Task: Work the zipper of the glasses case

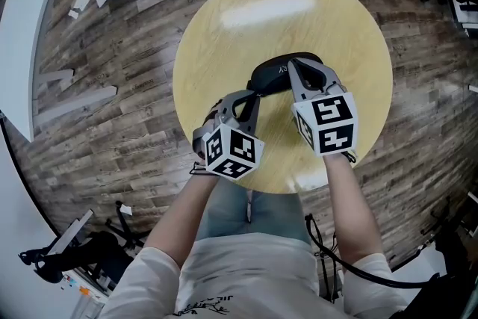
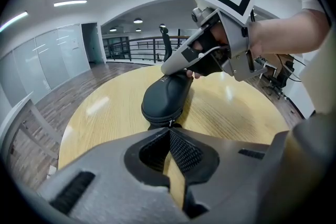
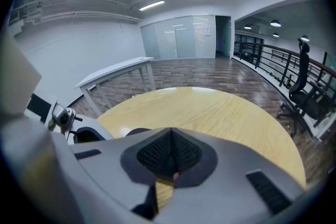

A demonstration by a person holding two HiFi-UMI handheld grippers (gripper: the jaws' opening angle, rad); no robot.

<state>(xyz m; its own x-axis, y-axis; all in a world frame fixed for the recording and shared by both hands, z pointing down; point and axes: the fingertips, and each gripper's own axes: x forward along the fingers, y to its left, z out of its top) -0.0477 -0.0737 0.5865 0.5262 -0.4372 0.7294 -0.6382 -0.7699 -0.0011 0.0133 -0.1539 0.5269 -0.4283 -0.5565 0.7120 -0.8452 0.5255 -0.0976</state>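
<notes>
A black oval glasses case (image 1: 270, 71) lies in the middle of the round wooden table (image 1: 224, 33). In the left gripper view the case (image 2: 165, 94) points its near end at me, and its small metal zipper pull (image 2: 170, 122) sits right at my left gripper (image 2: 169, 131). That gripper (image 1: 252, 92) is shut, and the pull's tab vanishes between its tips. My right gripper (image 1: 295, 67) lies over the case's other end. Its fingers (image 2: 178, 60) rest along the top of the case, pads together. In its own view the right gripper (image 3: 170, 131) looks shut, with a sliver of the case (image 3: 137, 131) beside it.
The table's near edge touches the person's lap. A white desk (image 1: 30, 26) stands at the far left, with paper scraps (image 1: 89, 0) on the wood floor. An office chair (image 3: 304, 92) and a railing stand to the right of the table (image 3: 220, 113).
</notes>
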